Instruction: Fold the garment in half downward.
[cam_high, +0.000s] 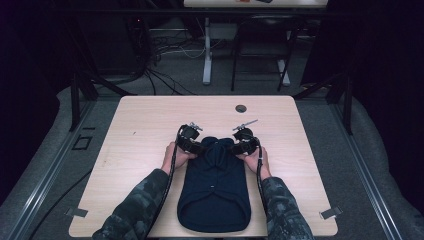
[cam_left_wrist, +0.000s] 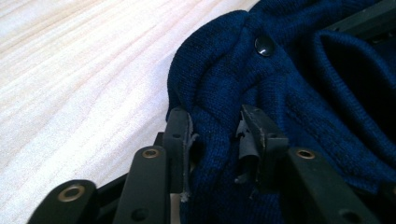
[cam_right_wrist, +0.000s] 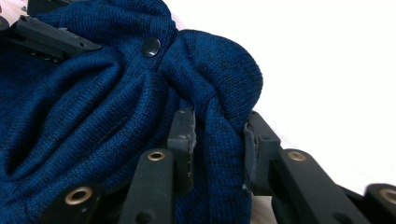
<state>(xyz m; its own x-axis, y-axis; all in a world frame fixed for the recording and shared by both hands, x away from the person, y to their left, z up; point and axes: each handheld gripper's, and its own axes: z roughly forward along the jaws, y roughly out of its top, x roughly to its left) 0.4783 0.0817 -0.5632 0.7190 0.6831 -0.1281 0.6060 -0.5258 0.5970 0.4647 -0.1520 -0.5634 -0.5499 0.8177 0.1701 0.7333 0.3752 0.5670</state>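
Navy knit garment (cam_high: 214, 192) lies at the table's (cam_high: 140, 125) 6 o'clock edge. Left gripper (cam_high: 196, 146) and right gripper (cam_high: 235, 148) each clamp its 12 o'clock end.

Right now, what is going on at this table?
A person in camouflage sleeves holds a gripper in each hand at the far end of a dark blue knitted garment that lies on the light wooden table. The left gripper has a fold of the knit between its jaws, near a dark snap button. The right gripper grips the bunched fabric on the other side in the same way.
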